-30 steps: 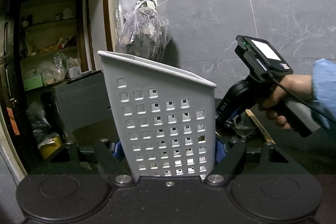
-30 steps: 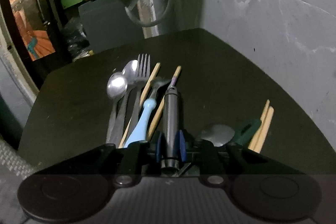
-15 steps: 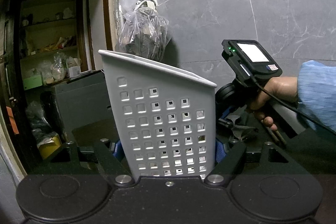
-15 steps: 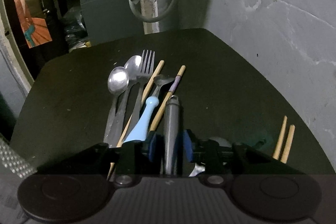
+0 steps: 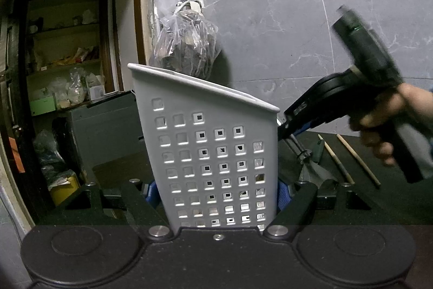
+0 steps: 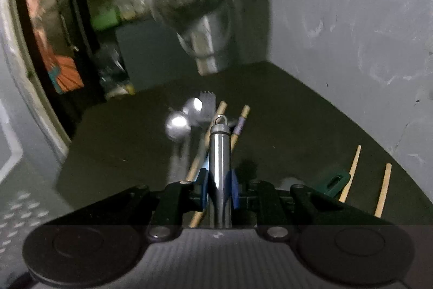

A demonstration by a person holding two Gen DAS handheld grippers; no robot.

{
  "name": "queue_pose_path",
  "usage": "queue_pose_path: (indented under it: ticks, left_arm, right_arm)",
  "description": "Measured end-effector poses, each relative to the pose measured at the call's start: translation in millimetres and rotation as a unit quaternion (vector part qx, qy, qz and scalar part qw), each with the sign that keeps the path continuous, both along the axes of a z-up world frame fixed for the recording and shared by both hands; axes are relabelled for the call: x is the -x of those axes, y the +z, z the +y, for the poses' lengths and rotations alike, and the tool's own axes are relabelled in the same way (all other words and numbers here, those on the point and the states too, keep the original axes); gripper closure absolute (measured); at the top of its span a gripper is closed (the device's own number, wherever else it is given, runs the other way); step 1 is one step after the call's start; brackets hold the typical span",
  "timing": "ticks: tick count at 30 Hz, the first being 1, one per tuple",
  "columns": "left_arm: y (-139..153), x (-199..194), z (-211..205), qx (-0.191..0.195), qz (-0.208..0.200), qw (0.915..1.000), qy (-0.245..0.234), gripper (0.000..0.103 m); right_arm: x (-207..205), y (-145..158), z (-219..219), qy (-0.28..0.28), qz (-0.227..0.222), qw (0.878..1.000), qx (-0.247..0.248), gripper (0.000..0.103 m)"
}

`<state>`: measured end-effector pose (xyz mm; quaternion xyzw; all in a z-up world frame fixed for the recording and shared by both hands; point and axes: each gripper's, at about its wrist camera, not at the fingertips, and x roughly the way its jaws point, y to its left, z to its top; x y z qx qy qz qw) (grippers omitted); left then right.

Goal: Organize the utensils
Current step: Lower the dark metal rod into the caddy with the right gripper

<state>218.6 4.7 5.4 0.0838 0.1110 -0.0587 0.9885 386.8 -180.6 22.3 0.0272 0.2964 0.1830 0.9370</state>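
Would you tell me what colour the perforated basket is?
Light grey basket, seen best in the left wrist view.

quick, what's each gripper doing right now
Left gripper: closed on the white perforated basket.
Right gripper: its jaws have just been closing; closed on the steel-handled utensil, lifted off the dark table.

Left tool (image 5: 216, 191) clamped wide, right tool (image 6: 219, 190) pinched narrow (jaws just closing), angled downward
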Motion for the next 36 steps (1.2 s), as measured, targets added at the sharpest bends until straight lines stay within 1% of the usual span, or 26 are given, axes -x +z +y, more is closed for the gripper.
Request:
queue_pose_path:
  ticks: [5,10,14,17,21,25,30,36]
  left_arm:
    - [0,0,0,0.0,-0.001,1.0,-0.001,0.025]
    - [0,0,0,0.0,-0.001,1.0,-0.002,0.025]
    - [0,0,0,0.0,-0.001,1.0,-0.002,0.025]
    - [0,0,1,0.001,-0.001,1.0,-0.002,0.025]
    - [0,0,1,0.0,-0.001,1.0,-0.002,0.025]
    - [0,0,1,0.001,-0.001,1.0,-0.002,0.025]
    - [0,0,0,0.001,-0.001,1.0,-0.002,0.025]
    - [0,0,0,0.001,-0.001,1.0,-0.002,0.025]
  right_arm:
    - [43,13,-1,0.038,-0.054,0.998,-0.025,0.084]
    - [85,24,-1,0.063,-0.117,0.99,-0.051,0.084]
    - [111,26,7,0.077,-0.166,0.983,-0.032,0.084]
    - [122,24,12,0.085,-0.169,0.982,-0.019,0.084]
    - [125,19,19,0.085,-0.163,0.983,-0.006,0.084]
    - [134,22,18,0.081,-0.168,0.982,-0.012,0.084]
    - [145,38,16,0.077,-0.201,0.976,-0.016,0.084]
    - [155,72,21,0.049,-0.257,0.965,-0.011,0.083]
